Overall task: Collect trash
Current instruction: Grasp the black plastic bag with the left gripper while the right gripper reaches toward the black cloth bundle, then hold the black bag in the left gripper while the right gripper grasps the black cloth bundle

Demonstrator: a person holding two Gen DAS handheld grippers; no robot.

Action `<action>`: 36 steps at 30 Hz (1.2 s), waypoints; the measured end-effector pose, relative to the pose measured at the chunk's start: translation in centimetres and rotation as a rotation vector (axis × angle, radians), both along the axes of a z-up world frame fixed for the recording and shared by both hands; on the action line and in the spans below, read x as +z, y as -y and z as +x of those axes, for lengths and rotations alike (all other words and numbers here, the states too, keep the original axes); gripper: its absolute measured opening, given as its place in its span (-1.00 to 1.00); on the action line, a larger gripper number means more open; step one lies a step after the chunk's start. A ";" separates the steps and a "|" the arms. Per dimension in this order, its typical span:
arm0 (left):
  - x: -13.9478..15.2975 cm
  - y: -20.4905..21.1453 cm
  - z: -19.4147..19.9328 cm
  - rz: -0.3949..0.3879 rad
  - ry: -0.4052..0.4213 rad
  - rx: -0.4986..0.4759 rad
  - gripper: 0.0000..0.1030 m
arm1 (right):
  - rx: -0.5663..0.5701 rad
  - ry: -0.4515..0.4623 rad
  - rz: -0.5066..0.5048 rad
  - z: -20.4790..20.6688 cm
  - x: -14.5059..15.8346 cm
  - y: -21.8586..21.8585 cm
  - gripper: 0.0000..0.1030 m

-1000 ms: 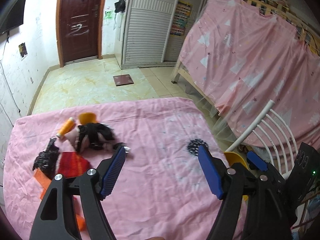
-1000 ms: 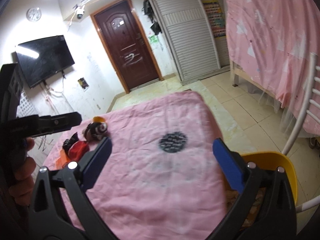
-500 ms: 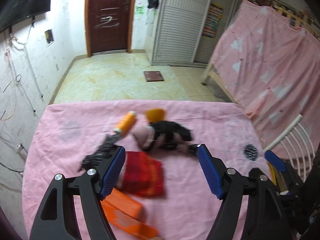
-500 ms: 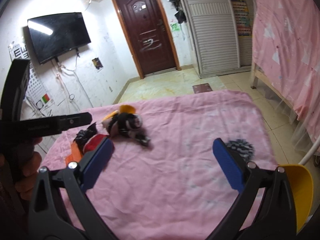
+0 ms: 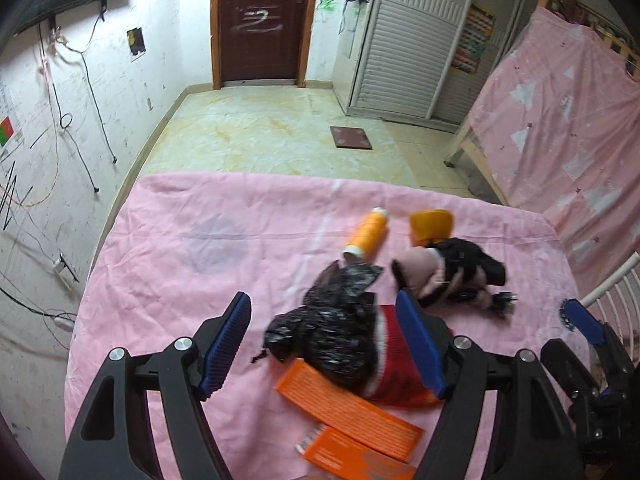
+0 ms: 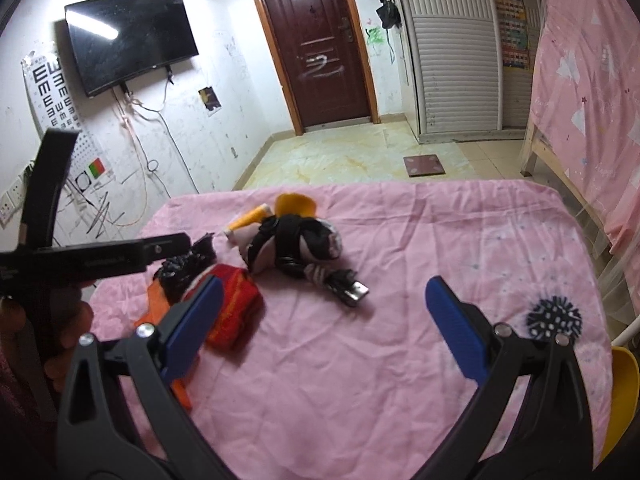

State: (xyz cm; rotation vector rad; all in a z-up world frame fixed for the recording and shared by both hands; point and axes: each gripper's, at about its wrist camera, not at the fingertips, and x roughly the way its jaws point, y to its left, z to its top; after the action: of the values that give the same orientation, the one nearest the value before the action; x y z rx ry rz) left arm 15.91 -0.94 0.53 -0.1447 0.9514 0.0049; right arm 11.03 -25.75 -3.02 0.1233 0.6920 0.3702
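Hovering over the heap, the left tongs point(image 5: 324, 344) stand spread, nothing pinched, with the black bag point(image 5: 332, 332) lying in the gap between the blue pads and the red wrapper point(image 5: 396, 376) tucked under the right-hand pad. The right tongs point(image 6: 324, 324) are spread too and empty, over bare pink cloth point(image 6: 360, 380), nearer the middle of the table.

All the trash sits in one loose pile on the left half of the cloth: the bag on top of the wrapper, two orange cartons point(image 5: 352, 412) poking out beneath them toward the near edge, a pink-and-black bundle point(image 5: 448, 272) with a cord and plug just beyond, then an orange tube point(image 5: 366, 236) and a small yellow cup point(image 5: 432, 226) farthest off. A spiky black ball point(image 6: 554, 318) lies well apart on the right side, near a yellow bin point(image 6: 622, 392) at the table's corner.

From where I stand the risk is a muddled grab. The bag is crumpled and slippery-looking; if the pads close on a loose fold it may slide free or tear. It overlaps the wrapper, so a pinch could drag that along and drop it short of the bin. The tube lies on its side and could roll off if the pile is nudged.
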 end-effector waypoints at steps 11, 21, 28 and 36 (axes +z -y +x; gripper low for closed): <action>-1.8 -0.4 0.2 -0.030 -0.047 -0.048 -0.34 | 0.029 -0.023 -0.043 1.9 -0.3 -2.7 0.88; -0.6 -2.3 -0.6 -0.049 0.048 0.029 -0.64 | 0.042 -0.047 -0.071 4.8 -0.7 -4.9 0.88; -0.8 -3.6 -0.4 -0.102 0.064 0.053 -0.64 | 0.070 -0.060 -0.121 6.5 -1.2 -6.9 0.88; -1.3 -3.6 -0.1 -0.113 0.058 0.050 -0.64 | 0.083 -0.097 -0.165 7.7 -2.3 -8.3 0.88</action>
State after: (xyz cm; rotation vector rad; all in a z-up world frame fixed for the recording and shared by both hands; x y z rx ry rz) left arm 15.79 2.67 -0.82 -0.2713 0.8904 -0.0070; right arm 18.74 -17.46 -5.34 -0.0444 0.8220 0.3869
